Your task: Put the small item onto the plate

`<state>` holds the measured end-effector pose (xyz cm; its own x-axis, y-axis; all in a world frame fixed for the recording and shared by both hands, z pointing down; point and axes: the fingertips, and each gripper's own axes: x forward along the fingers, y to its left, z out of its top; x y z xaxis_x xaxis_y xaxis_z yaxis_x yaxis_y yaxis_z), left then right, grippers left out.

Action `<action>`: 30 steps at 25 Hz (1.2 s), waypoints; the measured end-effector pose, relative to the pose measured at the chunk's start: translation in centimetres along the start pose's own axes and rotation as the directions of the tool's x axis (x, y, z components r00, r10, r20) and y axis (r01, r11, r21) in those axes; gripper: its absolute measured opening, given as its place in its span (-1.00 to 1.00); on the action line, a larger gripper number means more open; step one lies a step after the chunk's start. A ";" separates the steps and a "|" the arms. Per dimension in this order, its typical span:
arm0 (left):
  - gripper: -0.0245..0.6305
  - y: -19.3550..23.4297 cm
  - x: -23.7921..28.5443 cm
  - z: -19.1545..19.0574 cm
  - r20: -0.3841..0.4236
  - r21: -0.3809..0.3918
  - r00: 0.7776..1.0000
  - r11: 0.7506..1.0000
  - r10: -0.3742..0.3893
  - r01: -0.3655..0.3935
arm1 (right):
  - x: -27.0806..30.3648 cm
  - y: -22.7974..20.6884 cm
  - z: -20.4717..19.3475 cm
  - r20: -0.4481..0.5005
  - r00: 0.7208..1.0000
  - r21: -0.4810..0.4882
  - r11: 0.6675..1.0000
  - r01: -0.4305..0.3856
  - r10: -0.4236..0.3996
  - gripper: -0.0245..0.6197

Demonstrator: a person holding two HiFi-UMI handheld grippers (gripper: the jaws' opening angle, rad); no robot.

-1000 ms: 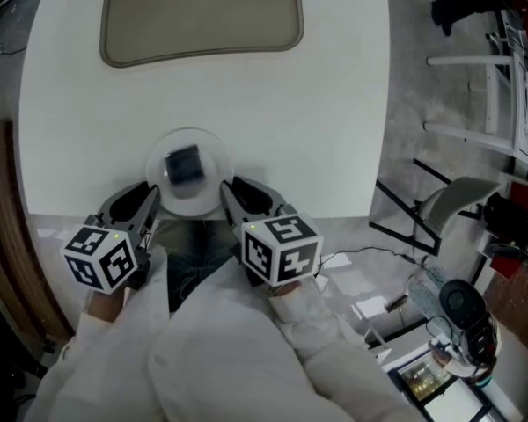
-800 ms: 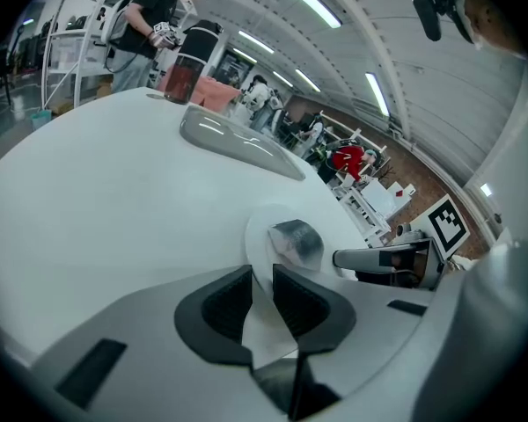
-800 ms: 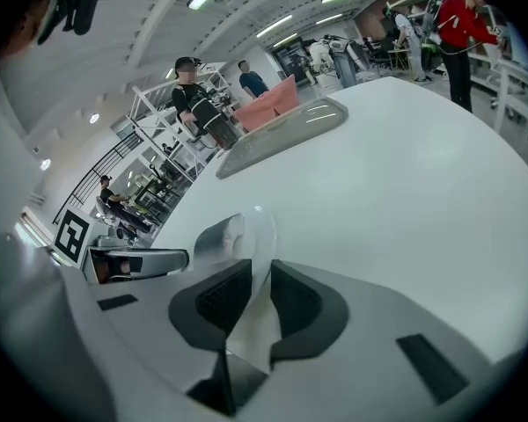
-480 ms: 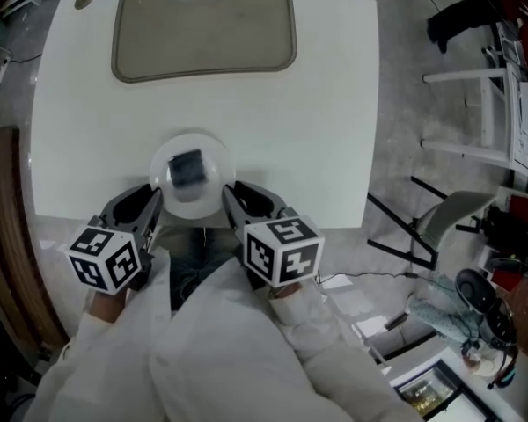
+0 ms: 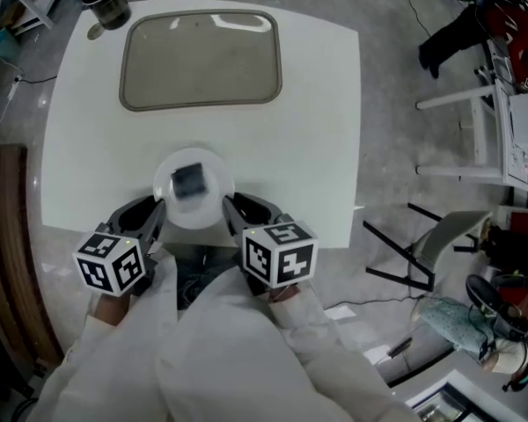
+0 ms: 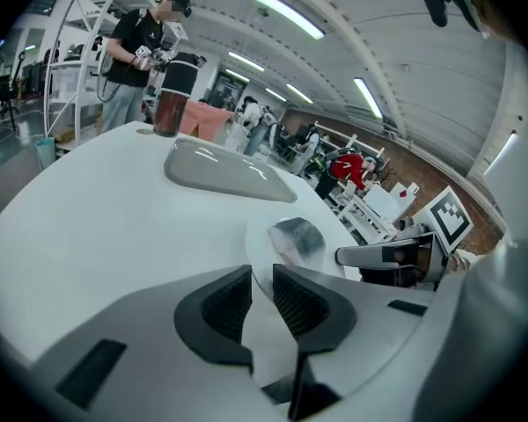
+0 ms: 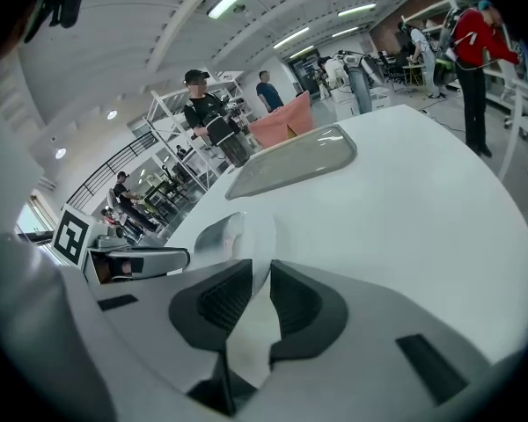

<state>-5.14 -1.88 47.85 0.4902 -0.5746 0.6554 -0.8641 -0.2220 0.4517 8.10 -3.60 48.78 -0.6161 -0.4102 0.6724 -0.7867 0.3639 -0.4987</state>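
Translucent plate [image 5: 165, 192] bearing the small dark item [image 5: 190, 181] is at the counter's [image 5: 317, 130] near edge, with my left hand-held gripper [image 5: 157, 209] and right hand-held gripper [image 5: 230, 206] each clamped on its rim.

The small item [image 5: 188, 180] on the plate [image 5: 194, 214] is smeared by blur in the head view. It reads only as a dark, squarish lump, and the left gripper view shows it no sharper. The plate's rim at 8 and 4 o'clock disappears between the jaws of the left tool [image 5: 155, 207] and right tool [image 5: 231, 205]. At the desk's [image 5: 317, 130] 11 o'clock corner, a dark cup [image 5: 106, 3] is cut off by the picture's top edge. The people [image 7: 209, 117] far beyond the desk are too small to make out.
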 end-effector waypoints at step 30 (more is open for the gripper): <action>-0.69 6.4 5.5 13.2 -0.013 0.079 0.999 0.996 -0.037 0.038 | 7.2 -1.0 12.7 0.046 0.998 0.034 0.999 0.043 -0.044 -0.71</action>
<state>-9.42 -16.88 46.37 0.5233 -0.5555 0.6462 -0.8512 -0.3049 0.4273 3.97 -17.56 47.13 -0.5819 -0.4636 0.6682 -0.8131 0.3177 -0.4877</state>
